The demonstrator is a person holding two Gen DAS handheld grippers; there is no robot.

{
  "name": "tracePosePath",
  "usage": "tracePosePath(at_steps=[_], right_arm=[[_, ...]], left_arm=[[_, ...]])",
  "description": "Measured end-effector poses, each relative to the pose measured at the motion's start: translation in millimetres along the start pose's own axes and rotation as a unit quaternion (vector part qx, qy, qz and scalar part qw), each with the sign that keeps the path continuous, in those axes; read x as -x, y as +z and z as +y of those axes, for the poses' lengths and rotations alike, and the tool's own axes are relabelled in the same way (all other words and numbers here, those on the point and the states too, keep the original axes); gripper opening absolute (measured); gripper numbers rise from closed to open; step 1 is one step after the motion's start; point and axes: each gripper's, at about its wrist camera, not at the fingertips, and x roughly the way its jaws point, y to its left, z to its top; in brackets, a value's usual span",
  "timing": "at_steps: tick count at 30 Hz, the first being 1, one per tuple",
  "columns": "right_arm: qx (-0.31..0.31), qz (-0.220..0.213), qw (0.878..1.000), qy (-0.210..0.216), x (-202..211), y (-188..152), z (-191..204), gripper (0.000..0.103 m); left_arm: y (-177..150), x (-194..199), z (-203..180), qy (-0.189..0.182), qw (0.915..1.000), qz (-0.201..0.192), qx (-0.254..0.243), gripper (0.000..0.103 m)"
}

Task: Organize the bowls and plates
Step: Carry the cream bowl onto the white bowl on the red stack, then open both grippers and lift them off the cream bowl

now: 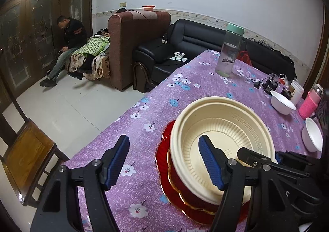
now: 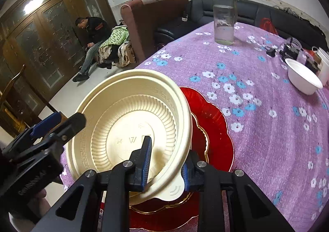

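Centrally, the cream bowl (image 2: 131, 129) is clamped at its rim by the right gripper (image 2: 166, 168), apparently above the red plate (image 2: 213, 129); the left gripper (image 1: 164, 162) is spread apart, nothing gripped.

Raised lettering runs along the side of the left gripper (image 2: 44, 127), too blurred to spell out. Embossed marks sit in the cream bowl (image 2: 131, 121) bottom, none readable.

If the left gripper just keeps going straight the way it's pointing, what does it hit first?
Probably the purple tablecloth. The left gripper is open, and the cream bowl sits just right of that line, so its right finger might clip the bowl; depth is unclear.
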Motion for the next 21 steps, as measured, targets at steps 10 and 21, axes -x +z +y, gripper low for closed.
tracePosePath(at_steps=[10,21], right_arm=[[-0.002,-0.034,0.999,-0.006,14.7,-3.4,3.5,0.068],[-0.045,-0.077,0.996,0.003,44.1,-12.1,-21.7,0.068]], left_arm=[[-7.2,10.0,8.5,-0.027,0.9993,0.007,0.025,0.072],[-14.3,26.0,-4.0,-0.033,0.9994,0.001,0.010,0.076]])
